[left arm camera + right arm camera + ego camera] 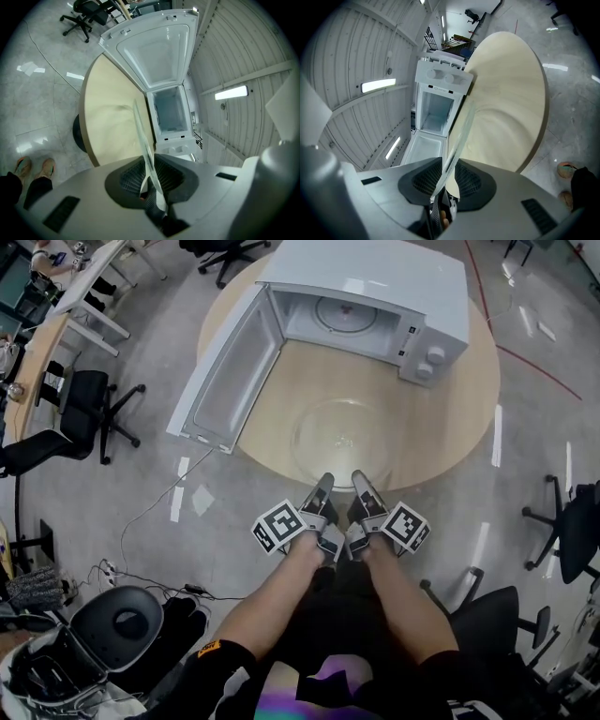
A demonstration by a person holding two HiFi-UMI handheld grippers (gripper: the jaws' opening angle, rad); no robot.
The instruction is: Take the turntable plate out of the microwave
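The clear glass turntable plate (pixel 339 439) hovers low over the round wooden table (pixel 450 427), in front of the white microwave (pixel 375 296), whose door (pixel 220 381) stands wide open. My left gripper (pixel 323 486) and right gripper (pixel 361 484) sit side by side at the plate's near rim, each shut on it. In the left gripper view the plate (pixel 143 136) shows edge-on between the jaws of the left gripper (pixel 149 185). The right gripper view shows the plate (pixel 459 136) likewise, clamped by the right gripper (pixel 440 185). Inside the microwave the roller ring (pixel 345 313) is visible.
Office chairs (pixel 89 418) stand on the floor at the left, another chair (pixel 572 531) at the right. Cables and a dark round device (pixel 127 620) lie at lower left. The table edge (pixel 281 465) is just ahead of my hands.
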